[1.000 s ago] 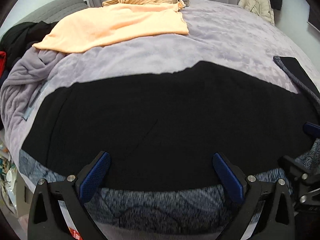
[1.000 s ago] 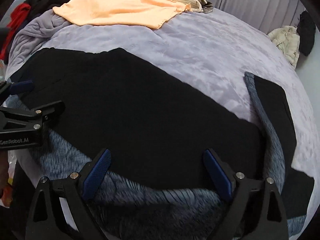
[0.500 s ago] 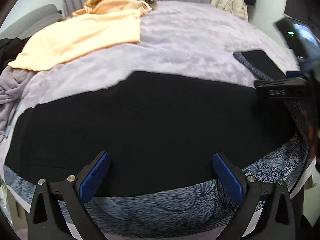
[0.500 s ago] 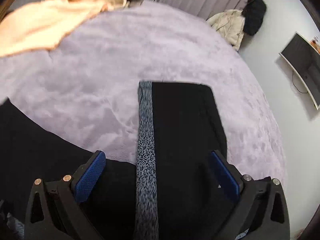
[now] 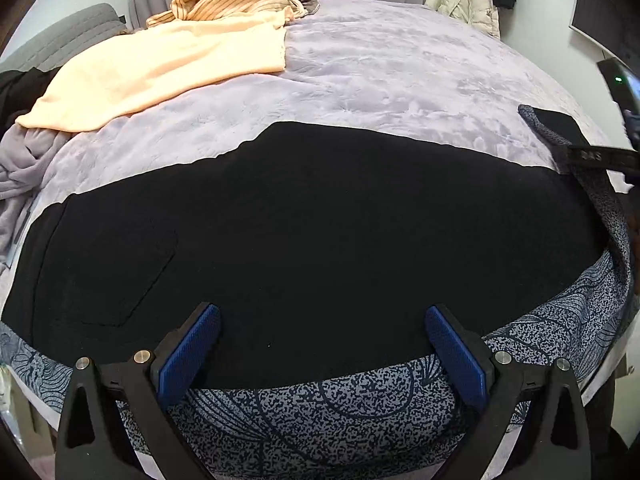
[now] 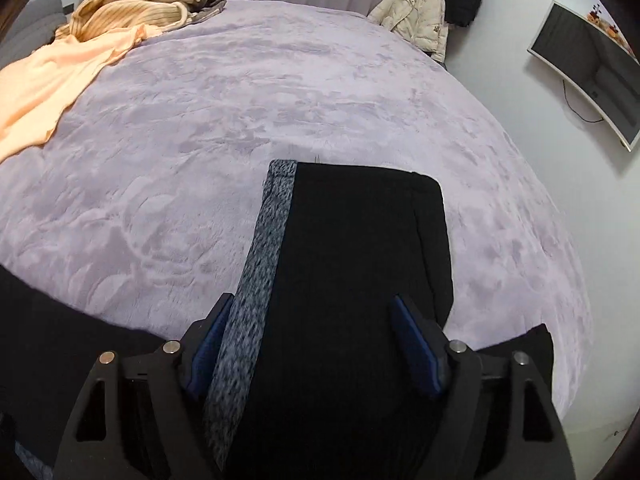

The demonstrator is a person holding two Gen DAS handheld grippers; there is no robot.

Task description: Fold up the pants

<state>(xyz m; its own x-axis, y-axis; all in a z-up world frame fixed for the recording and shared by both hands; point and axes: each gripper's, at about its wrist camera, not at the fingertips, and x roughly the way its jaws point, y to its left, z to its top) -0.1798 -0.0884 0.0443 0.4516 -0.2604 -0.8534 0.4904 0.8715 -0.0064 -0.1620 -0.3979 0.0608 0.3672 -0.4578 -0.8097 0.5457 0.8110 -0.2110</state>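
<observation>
Black pants (image 5: 304,220) with a blue-grey patterned side lie flat across the near part of a lilac bed (image 5: 400,80). My left gripper (image 5: 322,350) is open, its blue pads (image 5: 188,354) just over the pants' near edge. My right gripper (image 6: 316,342) is open over the far leg end (image 6: 360,248); the leg and its grey speckled strip (image 6: 260,264) run between the fingers. The right gripper also shows at the right edge of the left wrist view (image 5: 596,156).
A peach garment (image 5: 160,68) and a striped tan one (image 5: 236,0) lie at the bed's far left. A cream jacket (image 6: 420,20) hangs at the far wall. A monitor (image 6: 588,76) is on the right wall. A crumpled lilac blanket (image 5: 20,160) is at the left.
My right gripper swung from the pants' middle to the far leg end and lowered over it. My left gripper shifted slightly along the near edge. Both stayed open.
</observation>
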